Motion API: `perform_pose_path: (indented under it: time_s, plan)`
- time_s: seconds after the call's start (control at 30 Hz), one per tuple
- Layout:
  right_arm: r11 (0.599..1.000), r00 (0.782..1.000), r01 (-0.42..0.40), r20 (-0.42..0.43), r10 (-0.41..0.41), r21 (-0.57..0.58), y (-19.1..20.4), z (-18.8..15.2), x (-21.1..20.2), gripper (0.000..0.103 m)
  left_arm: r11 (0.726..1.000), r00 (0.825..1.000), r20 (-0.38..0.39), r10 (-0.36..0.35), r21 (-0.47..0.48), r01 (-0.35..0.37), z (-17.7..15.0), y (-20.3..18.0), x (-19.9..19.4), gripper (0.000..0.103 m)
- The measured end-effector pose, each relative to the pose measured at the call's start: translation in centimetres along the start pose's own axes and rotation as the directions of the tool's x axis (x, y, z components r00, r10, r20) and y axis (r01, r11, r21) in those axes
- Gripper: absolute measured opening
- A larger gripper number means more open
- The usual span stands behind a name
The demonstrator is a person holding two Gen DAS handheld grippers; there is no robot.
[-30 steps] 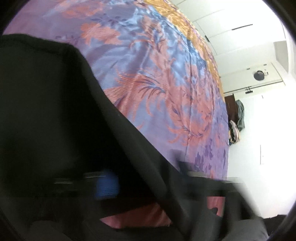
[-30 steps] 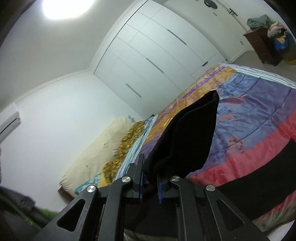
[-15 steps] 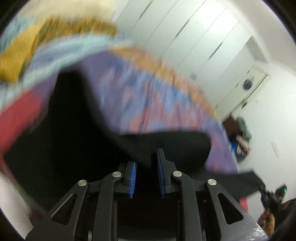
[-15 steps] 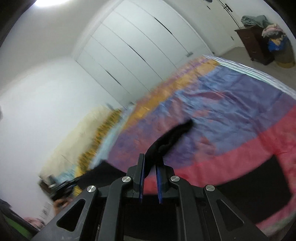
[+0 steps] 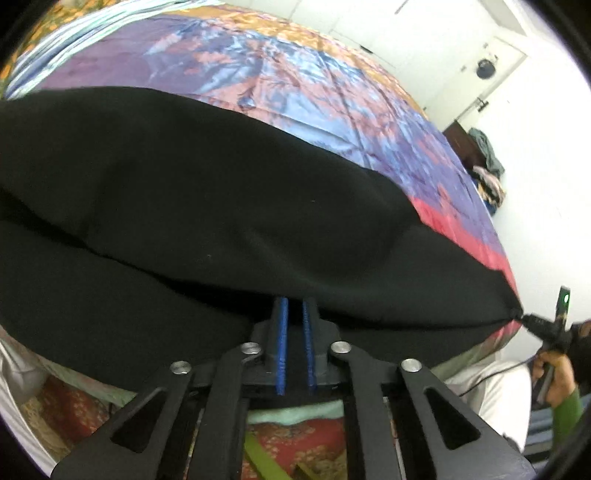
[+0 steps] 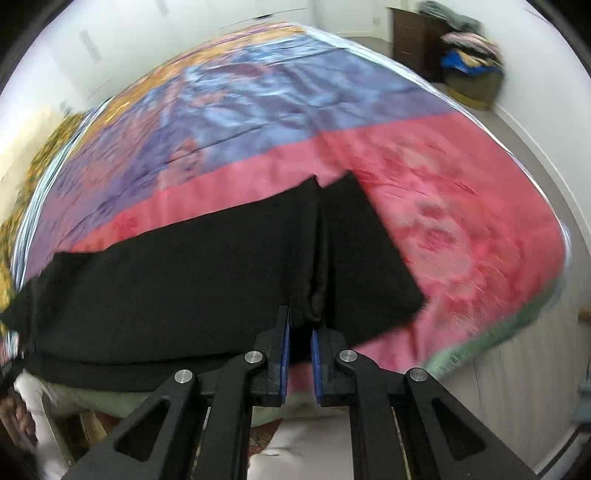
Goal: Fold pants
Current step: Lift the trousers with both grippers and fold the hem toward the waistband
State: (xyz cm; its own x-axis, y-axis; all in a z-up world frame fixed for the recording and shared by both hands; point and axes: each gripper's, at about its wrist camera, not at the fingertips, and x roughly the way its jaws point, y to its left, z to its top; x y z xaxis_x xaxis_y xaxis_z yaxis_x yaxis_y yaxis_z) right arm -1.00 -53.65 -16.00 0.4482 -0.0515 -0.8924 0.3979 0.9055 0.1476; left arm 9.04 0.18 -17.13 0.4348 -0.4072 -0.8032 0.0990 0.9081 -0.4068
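Right wrist, pants (image 6: 184,288) edge pinched between fingers (image 6: 283,354), over bedspread (image 6: 443,184)

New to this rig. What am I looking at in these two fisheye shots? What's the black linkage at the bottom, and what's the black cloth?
There is no robot arm here. A person carries a hand-held gripper in each hand, and each one has a fisheye camera looking forward along its two fingers. The black linkage at the bottom of each picture is that tool itself.

The left view shows the left hand-held gripper, with its blue pads close together on the near edge of black pants. At its far right you can see the other tool pinching the cloth.

The right view shows the right hand-held gripper shut on a bunched edge of the same pants.

The pants lie spread on a bed with a colourful bedspread, held near its front edge. A dark cabinet with piled clothes stands behind.
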Motion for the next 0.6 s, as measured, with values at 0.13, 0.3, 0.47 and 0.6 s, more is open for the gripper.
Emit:
perform_pose_path:
  time_s: [0.13,0.3,0.47,0.6]
  plan:
    - [0.997,1.0,-0.014,0.018,0.013,0.071,-1.4,-0.3,-0.5,0.01,0.999,1.0,0.009,0.015,0.038,-0.015,0.0,-0.3,-0.4,0.006]
    - [0.999,0.998,0.017,0.059,-0.019,0.041,-0.5,0.0,-1.0,0.01,0.991,0.999,0.017,0.04,-0.132,-0.037,0.1,3.1,-1.2,0.06]
    - [0.997,0.995,-0.025,0.1,0.018,0.069,-0.9,0.0,-2.2,0.01,0.953,0.997,0.077,0.012,-0.303,0.012,0.7,7.5,-2.5,0.067]
    - [0.997,0.993,-0.034,0.114,0.027,0.063,-0.8,0.3,-2.3,0.01,0.912,0.992,0.128,-0.025,-0.404,0.075,2.1,9.8,-1.6,0.067]
